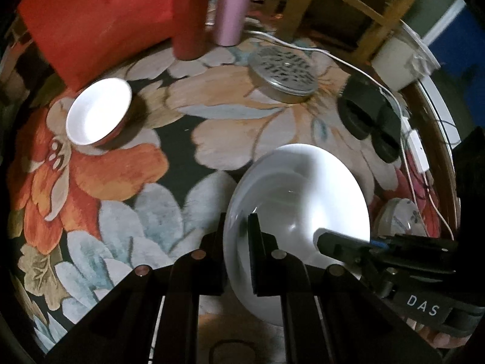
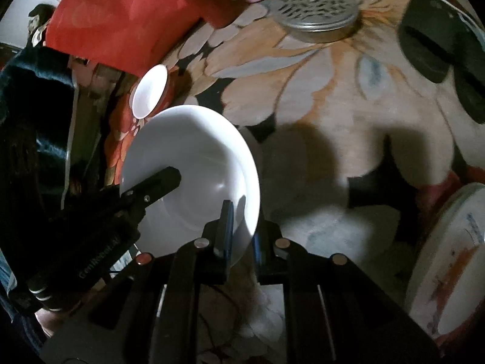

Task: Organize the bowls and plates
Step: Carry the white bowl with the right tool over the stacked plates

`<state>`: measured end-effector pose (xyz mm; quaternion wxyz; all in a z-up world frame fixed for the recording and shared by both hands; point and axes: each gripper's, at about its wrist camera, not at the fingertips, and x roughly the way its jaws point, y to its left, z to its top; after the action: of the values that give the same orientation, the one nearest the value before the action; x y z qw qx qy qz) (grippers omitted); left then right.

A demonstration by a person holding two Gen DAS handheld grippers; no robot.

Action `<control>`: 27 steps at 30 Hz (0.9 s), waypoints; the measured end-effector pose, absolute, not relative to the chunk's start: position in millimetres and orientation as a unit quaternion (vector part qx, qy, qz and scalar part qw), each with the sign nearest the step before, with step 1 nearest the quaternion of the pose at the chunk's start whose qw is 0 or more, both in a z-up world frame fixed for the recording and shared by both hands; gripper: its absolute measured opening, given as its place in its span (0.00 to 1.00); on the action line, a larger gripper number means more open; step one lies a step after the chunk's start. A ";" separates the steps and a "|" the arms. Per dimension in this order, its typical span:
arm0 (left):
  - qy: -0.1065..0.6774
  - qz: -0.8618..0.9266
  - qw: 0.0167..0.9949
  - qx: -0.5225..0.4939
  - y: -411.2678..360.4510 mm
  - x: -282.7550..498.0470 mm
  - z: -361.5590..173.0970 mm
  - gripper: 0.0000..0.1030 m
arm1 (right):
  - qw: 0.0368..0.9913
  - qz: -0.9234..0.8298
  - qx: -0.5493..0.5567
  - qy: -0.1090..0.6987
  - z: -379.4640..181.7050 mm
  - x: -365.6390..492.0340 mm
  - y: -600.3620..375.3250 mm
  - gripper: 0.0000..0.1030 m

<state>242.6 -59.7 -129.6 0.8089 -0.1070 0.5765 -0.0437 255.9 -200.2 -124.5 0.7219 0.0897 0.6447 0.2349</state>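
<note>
A large white plate is held tilted above the flowered tablecloth by both grippers. My left gripper is shut on its near left rim. My right gripper is shut on the plate's right rim; it also shows in the left wrist view, with a finger on the plate's right edge. The left gripper appears in the right wrist view on the plate's left edge. A small white bowl with a red outside stands at the far left, also in the right wrist view. A painted plate lies at the right.
A red box, a red cylinder and a pink cylinder stand at the back. A perforated metal lid and black round objects lie at the far right, with a white cable along the table's edge.
</note>
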 end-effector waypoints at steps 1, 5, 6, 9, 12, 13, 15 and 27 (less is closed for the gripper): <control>0.575 -0.049 0.810 -0.104 -65.9 242.7 -127.5 0.09 | 0.725 0.232 0.089 0.643 -122.2 255.4 -203.8 0.12; 0.573 -0.064 0.811 -0.100 -83.6 243.6 -123.7 0.09 | 0.735 0.218 0.089 0.636 -114.7 252.1 -222.9 0.12; 0.572 -0.069 0.811 -0.098 -89.7 244.0 -122.6 0.09 | 0.736 0.216 0.090 0.636 -113.8 251.6 -226.4 0.12; 0.571 -0.080 0.811 -0.094 -102.5 244.3 -120.0 0.09 | 0.739 0.206 0.095 0.635 -111.3 249.8 -240.2 0.12; 0.571 -0.091 0.811 -0.091 -117.1 244.6 -118.5 0.09 | 0.741 0.196 0.103 0.634 -108.6 247.8 -254.3 0.12; 0.571 -0.096 0.810 -0.089 -124.2 244.2 -118.0 0.09 | 0.742 0.192 0.105 0.633 -107.7 246.9 -260.1 0.12; 0.572 -0.102 0.810 -0.086 -132.4 244.0 -118.0 0.09 | 0.744 0.187 0.109 0.633 -106.9 244.9 -269.7 0.12; 0.574 -0.170 0.798 -0.064 -215.4 235.8 -113.3 0.09 | 0.752 0.130 0.153 0.628 -98.9 219.7 -348.4 0.12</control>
<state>235.8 -215.4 -113.3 0.7982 -0.0639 0.5743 -0.1703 219.7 -348.4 -98.9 0.7521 0.1527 0.6278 0.1297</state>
